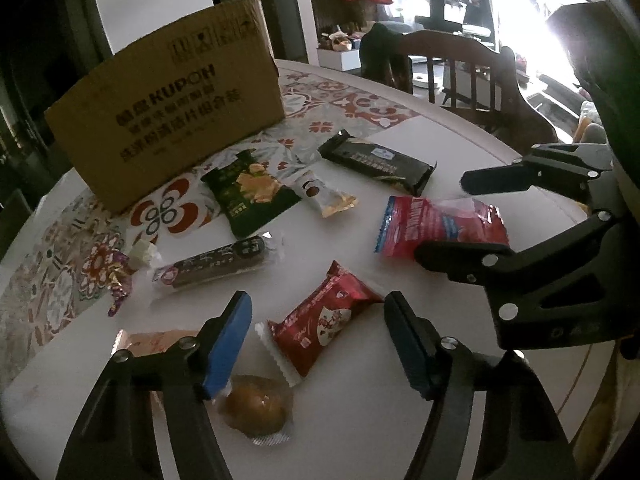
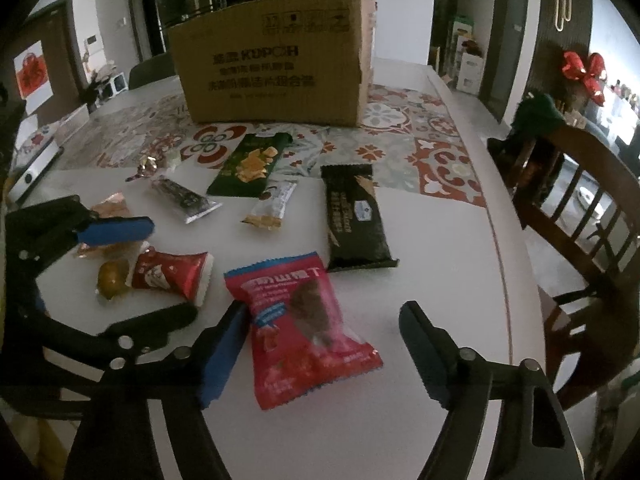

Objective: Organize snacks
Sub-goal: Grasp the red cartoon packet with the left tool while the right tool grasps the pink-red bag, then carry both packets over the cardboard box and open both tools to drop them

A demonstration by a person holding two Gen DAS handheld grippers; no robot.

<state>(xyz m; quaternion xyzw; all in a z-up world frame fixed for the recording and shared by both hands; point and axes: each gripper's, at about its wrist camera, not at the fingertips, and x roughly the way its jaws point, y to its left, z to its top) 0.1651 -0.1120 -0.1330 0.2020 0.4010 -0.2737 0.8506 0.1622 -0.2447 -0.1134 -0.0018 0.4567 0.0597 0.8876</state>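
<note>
Several snack packs lie on the white table. My left gripper [image 1: 318, 322] is open, its fingers either side of a dark red pack [image 1: 320, 326], just above it. A brown round snack [image 1: 256, 404] and a pink pack [image 1: 154, 342] lie by its left finger. My right gripper [image 2: 324, 330] is open around a red-and-blue bag [image 2: 300, 328], which also shows in the left wrist view [image 1: 436, 224]. A cardboard box [image 1: 168, 100] stands at the back on the patterned mat, also in the right wrist view [image 2: 276, 60]. Between lie a green chip bag [image 2: 250, 164], a long black pack [image 2: 356, 216], a small white pack [image 2: 272, 204] and a dark bar [image 2: 184, 198].
A wooden chair [image 2: 580, 216] stands at the table's right edge. A gold-wrapped candy [image 2: 146, 168] lies on the patterned mat [image 2: 400, 136]. A white device [image 2: 34, 172] sits at the far left of the table.
</note>
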